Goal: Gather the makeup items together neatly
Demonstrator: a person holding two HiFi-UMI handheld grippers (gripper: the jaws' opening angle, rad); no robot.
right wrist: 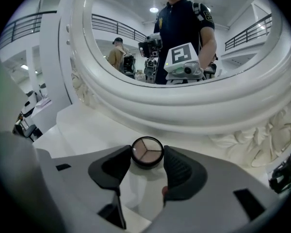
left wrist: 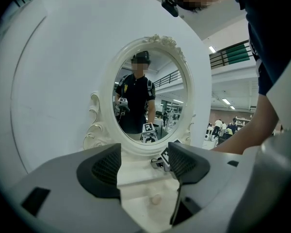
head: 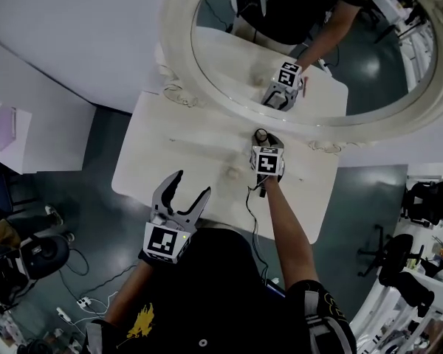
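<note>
Right gripper (right wrist: 146, 159) jaws pinch round black-rimmed three-shade eyeshadow compact (right wrist: 147, 151) across its rim, flat on white dressing table (head: 170, 153) just below ornate white oval mirror (head: 179, 72); side grip likely keeps pans level for relocating. Left gripper (head: 193, 184) gapes empty over near table edge, free for next item.

Mirror frame (head: 181, 65) walls tabletop (head: 184, 153) just behind eyeshadow compact (right wrist: 147, 151).
</note>
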